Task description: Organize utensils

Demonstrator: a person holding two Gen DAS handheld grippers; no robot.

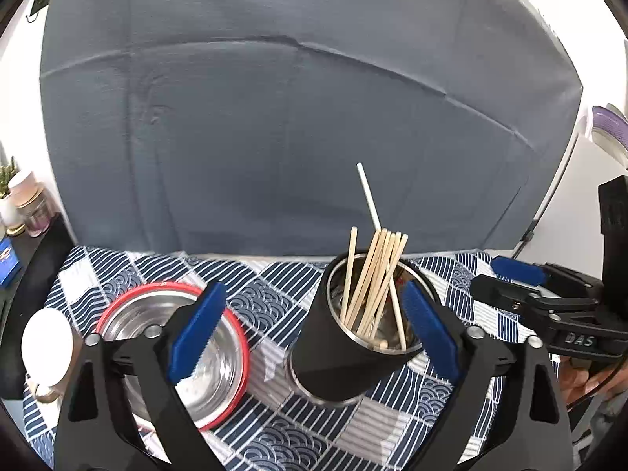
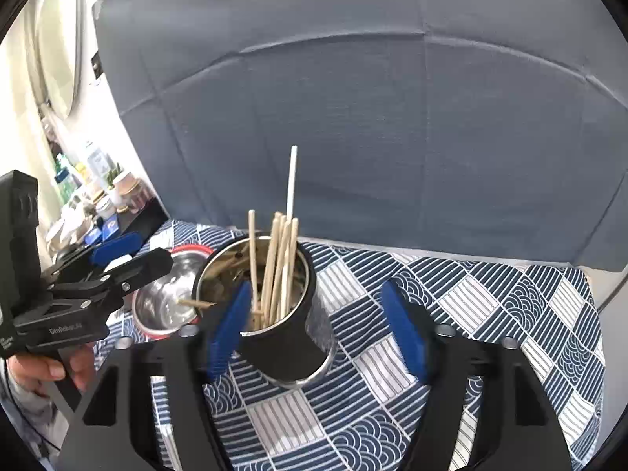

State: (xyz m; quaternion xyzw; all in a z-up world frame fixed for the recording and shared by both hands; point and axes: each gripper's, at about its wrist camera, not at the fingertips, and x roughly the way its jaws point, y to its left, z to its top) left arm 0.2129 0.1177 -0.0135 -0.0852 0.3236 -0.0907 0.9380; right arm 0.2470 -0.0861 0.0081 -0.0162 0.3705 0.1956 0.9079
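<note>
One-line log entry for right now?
left gripper open, empty | right gripper open, empty | chopsticks standing in black cup | steel bowl beside cup

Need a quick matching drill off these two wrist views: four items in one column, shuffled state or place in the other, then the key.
Items:
1. black cup
2. red-rimmed steel bowl
3. white stick
4. left gripper

States:
A. jaws open, nothing held
B. stands taller than the wooden sticks
C. holds the bundle of sticks
D. sits beside the cup on the patterned cloth

Pairs: 1-C, 2-D, 3-B, 4-A
</note>
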